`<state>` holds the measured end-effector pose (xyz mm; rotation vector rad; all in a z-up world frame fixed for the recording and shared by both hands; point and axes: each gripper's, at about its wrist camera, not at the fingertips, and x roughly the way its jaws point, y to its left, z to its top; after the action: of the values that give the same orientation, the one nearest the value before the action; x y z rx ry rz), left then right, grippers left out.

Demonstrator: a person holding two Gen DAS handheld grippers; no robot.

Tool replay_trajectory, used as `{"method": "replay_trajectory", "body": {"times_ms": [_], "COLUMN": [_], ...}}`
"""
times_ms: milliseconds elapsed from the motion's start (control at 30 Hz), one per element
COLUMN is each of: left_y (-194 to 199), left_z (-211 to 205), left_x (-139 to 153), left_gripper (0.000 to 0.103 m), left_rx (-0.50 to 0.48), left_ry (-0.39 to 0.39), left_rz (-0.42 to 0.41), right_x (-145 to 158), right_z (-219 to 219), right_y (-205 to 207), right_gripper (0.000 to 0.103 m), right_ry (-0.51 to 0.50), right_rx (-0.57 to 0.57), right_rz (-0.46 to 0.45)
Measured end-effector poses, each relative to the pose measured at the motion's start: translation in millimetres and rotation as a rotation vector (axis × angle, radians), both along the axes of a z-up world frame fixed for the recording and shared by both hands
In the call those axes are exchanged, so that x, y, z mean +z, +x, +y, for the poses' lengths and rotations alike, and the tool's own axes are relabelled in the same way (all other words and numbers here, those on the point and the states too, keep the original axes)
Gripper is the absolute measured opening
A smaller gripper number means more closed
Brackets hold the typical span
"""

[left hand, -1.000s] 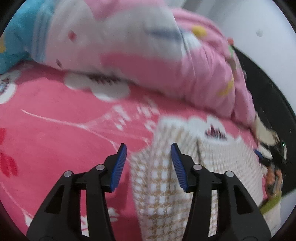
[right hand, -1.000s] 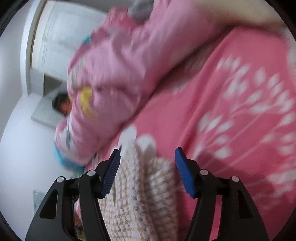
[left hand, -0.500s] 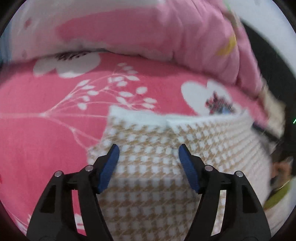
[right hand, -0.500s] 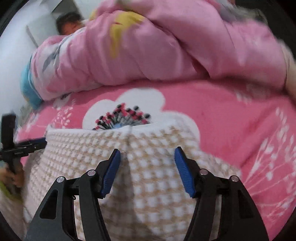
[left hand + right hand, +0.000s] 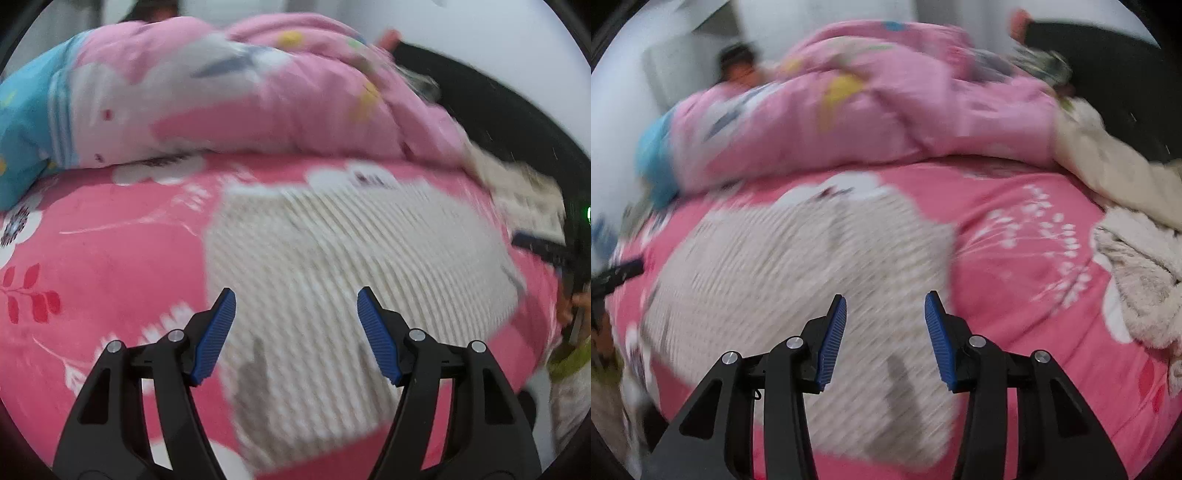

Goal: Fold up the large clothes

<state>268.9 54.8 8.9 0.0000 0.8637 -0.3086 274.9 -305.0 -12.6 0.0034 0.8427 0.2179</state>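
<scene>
Lying flat on the pink sheet [image 5: 110,280], the garment [image 5: 332,266] is a blurred cream-and-tan rectangle below the quilt [image 5: 258,96]. Left gripper [image 5: 296,336] hangs above its near part with fingers spread, nothing between them. Right gripper [image 5: 885,339] hovers over the garment's right part, fingers narrower but apart, gripping nothing. A fluffy blanket [image 5: 1137,280] lies at right.

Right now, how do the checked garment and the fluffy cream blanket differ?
The checked garment lies spread flat mid-bed; the fluffy cream blanket sits bunched at the bed's right edge. The garment shows a woven tan-and-white pattern; the blanket is plain and shaggy. Both rest on the pink floral bedcover.
</scene>
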Motion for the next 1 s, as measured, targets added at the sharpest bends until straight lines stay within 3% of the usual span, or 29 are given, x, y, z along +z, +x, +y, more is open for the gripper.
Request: {"method": "replay_trajectory", "body": {"times_ms": [100,133,200,300,400,500,600,667,733,800,867,1000], "left_y": [-9,-9,-15,-23,-37,-38,-25,-27,-35,-37,-39,-16], "left_z": [-10,-5,4,9,-3,-35,-66,-78,-82,-80,-81,-97], "left_x": [-46,-60,-58,-40,-14,-15,-54,-79,-71,-56,-39,-20], "left_gripper": [0.067,0.069,0.07,0.068,0.067,0.068,0.071,0.074,0.074,0.074,0.074,0.074], "left_rx": [0.029,0.036,0.059,0.083,0.027,-0.038,-0.052,-0.045,-0.041,-0.058,-0.076,-0.092], "left_ry": [0.118,0.091,0.044,0.049,0.007,-0.014,0.088,0.2,0.224,0.153,0.103,0.099], "left_rz": [0.081,0.096,0.075,0.04,-0.052,-0.052,0.034,0.012,-0.022,-0.028,-0.089,-0.15], "right_x": [-54,-69,-65,-37,-13,-25,-71,-78,-63,-52,-42,-24], "right_z": [10,2,-7,-2,28,68,102,102,98,95,90,75], "right_y": [-10,-12,-14,-21,-35,-40,-34,-36,-39,-44,-48,-27], "right_gripper": [0.045,0.046,0.046,0.046,0.047,0.048,0.051,0.051,0.051,0.051,0.052,0.058], "right_ry": [-0.111,-0.082,-0.047,-0.065,-0.014,0.004,-0.094,-0.113,-0.107,-0.11,-0.122,-0.087], "right_rx": [0.006,0.015,-0.01,-0.043,0.03,0.11,0.123,0.117,0.095,0.088,0.066,-0.011], "right_rz": [0.071,0.068,0.077,0.058,-0.019,-0.033,0.002,-0.014,-0.004,-0.031,-0.074,-0.108]}}
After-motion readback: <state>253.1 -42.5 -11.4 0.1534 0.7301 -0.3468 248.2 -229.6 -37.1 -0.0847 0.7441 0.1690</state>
